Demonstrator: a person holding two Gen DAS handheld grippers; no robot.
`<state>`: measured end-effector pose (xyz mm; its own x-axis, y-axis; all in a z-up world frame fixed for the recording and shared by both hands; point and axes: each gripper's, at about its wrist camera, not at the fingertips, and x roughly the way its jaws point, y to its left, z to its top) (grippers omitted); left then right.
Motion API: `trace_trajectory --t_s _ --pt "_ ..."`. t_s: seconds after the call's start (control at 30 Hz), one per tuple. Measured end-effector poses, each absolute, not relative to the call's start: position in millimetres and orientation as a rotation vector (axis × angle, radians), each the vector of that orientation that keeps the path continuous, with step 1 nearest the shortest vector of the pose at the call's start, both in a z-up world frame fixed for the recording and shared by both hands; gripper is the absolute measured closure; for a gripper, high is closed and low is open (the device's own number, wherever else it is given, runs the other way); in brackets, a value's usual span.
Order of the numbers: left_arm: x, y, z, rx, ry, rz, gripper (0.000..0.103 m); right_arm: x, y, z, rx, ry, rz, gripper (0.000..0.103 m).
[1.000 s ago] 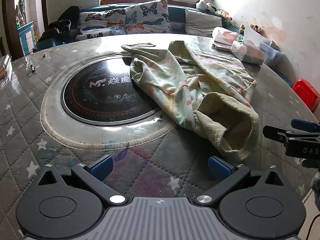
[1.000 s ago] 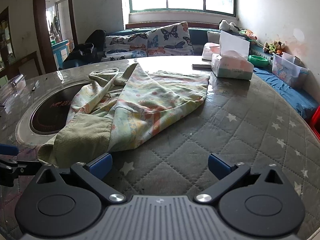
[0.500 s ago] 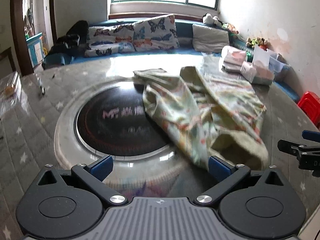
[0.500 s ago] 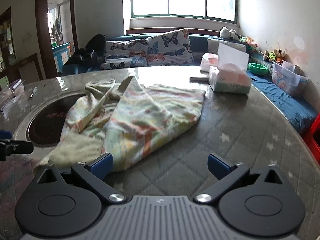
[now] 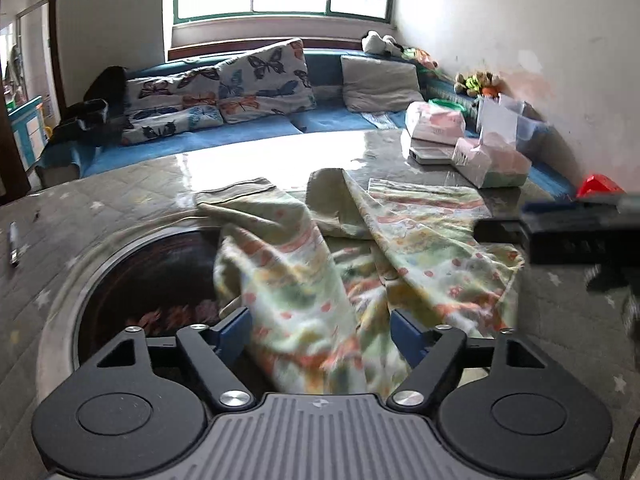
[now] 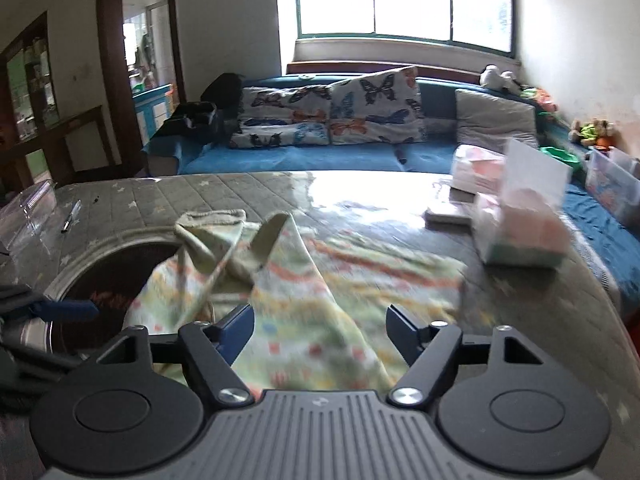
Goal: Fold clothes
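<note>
A pale green garment [image 5: 404, 248] with an orange and yellow print lies crumpled on the round quilted table [image 5: 120, 192], partly over the black hob [image 5: 160, 276]. My left gripper [image 5: 320, 328] is low over its near end. The jaws are closing with blurred cloth between the blue pads [image 5: 236, 330], which do not visibly press it. My right gripper [image 6: 320, 328] stands over the same garment [image 6: 360, 280] on its right side. Its jaws are closing too, with cloth between them. Each gripper shows at the edge of the other's view: right gripper [image 5: 560, 232], left gripper [image 6: 64, 308].
Tissue packs [image 6: 520, 236] and a flat box [image 5: 430, 156] sit at the table's far right. A pen [image 5: 14, 244] and a clear plastic sleeve [image 6: 32, 204] lie at the left. Behind the table runs a blue sofa [image 6: 320, 160] with butterfly cushions; a red stool [image 5: 600, 186] stands at right.
Both grippers moved forward from the table's near edge onto the garment, and both pairs of jaws narrowed. The green corduroy hem that lay ahead is now under the grippers, out of sight.
</note>
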<state>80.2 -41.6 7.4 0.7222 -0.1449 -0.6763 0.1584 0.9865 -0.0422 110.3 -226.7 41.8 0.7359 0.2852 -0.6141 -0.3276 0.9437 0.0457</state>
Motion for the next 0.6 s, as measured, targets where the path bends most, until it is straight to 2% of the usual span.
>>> trace_trajectory --t_s 0.3,0.6 --pt "124 -39 -20 -0.007 0.828 -0.167 0.05 192 -186 30 -0.078 0.689 0.408 0.042" --pt "139 -36 -20 -0.027 0.83 -0.177 0.055 245 -160 -3 -0.097 0.761 0.425 0.057"
